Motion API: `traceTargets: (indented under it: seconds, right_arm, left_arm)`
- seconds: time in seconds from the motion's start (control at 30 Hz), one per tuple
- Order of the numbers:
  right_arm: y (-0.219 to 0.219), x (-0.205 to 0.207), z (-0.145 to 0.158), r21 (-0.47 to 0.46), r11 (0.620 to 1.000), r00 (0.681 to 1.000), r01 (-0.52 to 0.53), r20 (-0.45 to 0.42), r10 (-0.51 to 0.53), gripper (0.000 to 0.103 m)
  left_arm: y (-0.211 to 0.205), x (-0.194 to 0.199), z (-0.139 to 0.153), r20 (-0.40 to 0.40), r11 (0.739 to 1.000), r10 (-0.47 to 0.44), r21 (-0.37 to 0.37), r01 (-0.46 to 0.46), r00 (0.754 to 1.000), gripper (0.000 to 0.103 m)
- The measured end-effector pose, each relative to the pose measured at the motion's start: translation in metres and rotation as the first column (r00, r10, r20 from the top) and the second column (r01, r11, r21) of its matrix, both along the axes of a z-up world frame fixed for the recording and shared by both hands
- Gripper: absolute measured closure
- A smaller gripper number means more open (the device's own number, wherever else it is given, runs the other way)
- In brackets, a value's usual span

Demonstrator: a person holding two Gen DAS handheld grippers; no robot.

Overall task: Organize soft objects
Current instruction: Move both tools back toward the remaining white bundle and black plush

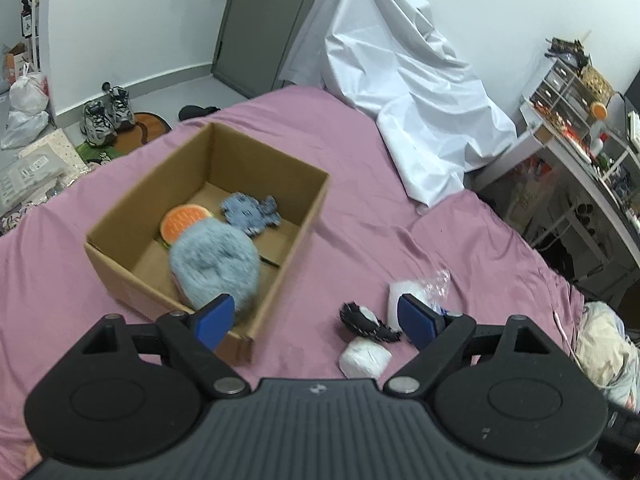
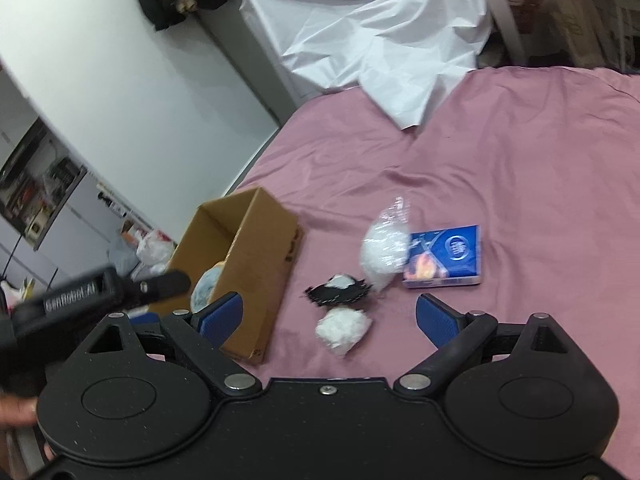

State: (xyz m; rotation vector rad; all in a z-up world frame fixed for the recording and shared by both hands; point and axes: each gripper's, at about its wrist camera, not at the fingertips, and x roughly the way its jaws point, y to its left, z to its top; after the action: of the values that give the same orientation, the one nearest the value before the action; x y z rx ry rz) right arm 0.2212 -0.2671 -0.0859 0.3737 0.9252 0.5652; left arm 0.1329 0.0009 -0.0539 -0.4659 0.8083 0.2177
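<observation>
Roughly halfway: cardboard box ahead-left of the left tool already holds the fluffy blue plush, burger toy and blue knit piece; both tools released, jaws wide, right tool included; left on the bed, just ahead: black-white toy, white wad, clear bag, blue pack.

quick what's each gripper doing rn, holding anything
left gripper: open, holding nothing.
right gripper: open, holding nothing.
</observation>
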Motion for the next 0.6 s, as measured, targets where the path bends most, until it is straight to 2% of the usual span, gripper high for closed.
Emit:
traceTargets:
  seconds: [0.4, 0.6]
  right_arm:
    - [-0.023, 0.022, -0.027, 0.047, 0.995, 0.994, 0.084, -0.068, -0.081, 0.010]
    - [-0.035, 0.033, -0.043, 0.063, 0.985, 0.981, 0.161, -0.119, -0.152, 0.019]
  left_arm:
    - [-0.032, 0.019, -0.039, -0.062, 1.000, -0.006, -0.005, 0.005, 0.998, 0.015]
    - [-0.037, 0.031, -0.058, -0.093, 1.000, -0.002, -0.004, 0.002, 0.996, 0.016]
